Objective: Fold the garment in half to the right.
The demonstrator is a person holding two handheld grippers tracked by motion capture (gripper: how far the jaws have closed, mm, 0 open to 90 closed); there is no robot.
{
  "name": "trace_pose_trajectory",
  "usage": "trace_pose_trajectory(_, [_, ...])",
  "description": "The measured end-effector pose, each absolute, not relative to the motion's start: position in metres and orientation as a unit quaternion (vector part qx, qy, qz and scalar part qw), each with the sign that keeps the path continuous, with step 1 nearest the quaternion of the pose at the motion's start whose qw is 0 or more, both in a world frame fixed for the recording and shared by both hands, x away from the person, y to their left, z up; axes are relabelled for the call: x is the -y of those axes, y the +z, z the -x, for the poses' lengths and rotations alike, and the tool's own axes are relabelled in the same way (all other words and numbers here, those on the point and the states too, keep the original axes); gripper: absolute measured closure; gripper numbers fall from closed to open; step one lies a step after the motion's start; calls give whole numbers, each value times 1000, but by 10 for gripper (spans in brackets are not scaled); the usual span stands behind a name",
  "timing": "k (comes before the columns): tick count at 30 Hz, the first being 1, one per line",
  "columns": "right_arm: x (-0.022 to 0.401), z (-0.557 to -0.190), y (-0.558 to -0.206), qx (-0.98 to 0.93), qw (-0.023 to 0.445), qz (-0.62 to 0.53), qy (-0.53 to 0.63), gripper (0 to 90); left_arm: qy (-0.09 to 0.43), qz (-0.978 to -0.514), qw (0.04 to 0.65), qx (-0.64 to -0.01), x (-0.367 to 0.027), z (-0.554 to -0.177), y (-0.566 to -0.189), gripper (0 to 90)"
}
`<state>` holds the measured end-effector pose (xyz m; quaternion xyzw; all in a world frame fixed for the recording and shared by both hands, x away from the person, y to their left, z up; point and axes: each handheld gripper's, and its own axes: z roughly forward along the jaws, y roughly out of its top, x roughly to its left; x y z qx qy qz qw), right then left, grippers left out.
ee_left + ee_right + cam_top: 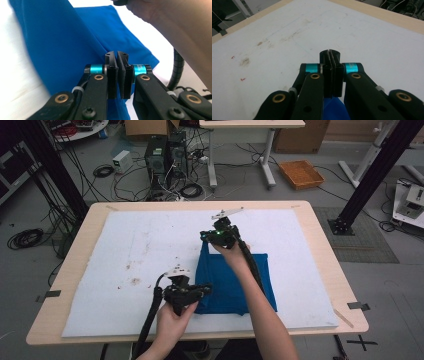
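While we hold both grippers clamped on a blue cloth (235, 280), the fold is only partly made. Seen from the high view, the cloth lies on a white mat (125, 250) that covers the wooden table (327, 260), toward its near right part. Our left gripper (202, 291) pinches the cloth's near left edge, and the left gripper view shows its jaws pressed narrow with blue fabric (62, 45) rising between and behind them. Our right gripper (206, 236) sits at the cloth's far left corner; the right gripper view shows its jaws pressed together over the mat, a bit of blue fabric (334, 108) bunched beneath them.

We judge the risks as follows. Thin fabric can slide out of either pinch if we pull the two corners apart too hard. Lifting unevenly could drag the lower layer along and skew the fold. The cable (252, 265) trailing from the right gripper crosses the cloth and could snag or rumple it. Faint stains (134, 281) on the mat lie near, left of the cloth.
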<state>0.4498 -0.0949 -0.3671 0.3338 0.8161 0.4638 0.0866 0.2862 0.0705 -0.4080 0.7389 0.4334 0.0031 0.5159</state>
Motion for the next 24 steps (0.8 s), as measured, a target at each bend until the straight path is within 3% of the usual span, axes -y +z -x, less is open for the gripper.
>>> trace_pose_trajectory(12, [173,-451,-369,-807,94,-357,460,898,-29,-753,518,-404,1,-300,-410,867])
trace_pose_trajectory(24, [223,-451,-378,-811,115,-382,427,899,-63,-755,518,-397,52,-311,-425,867])
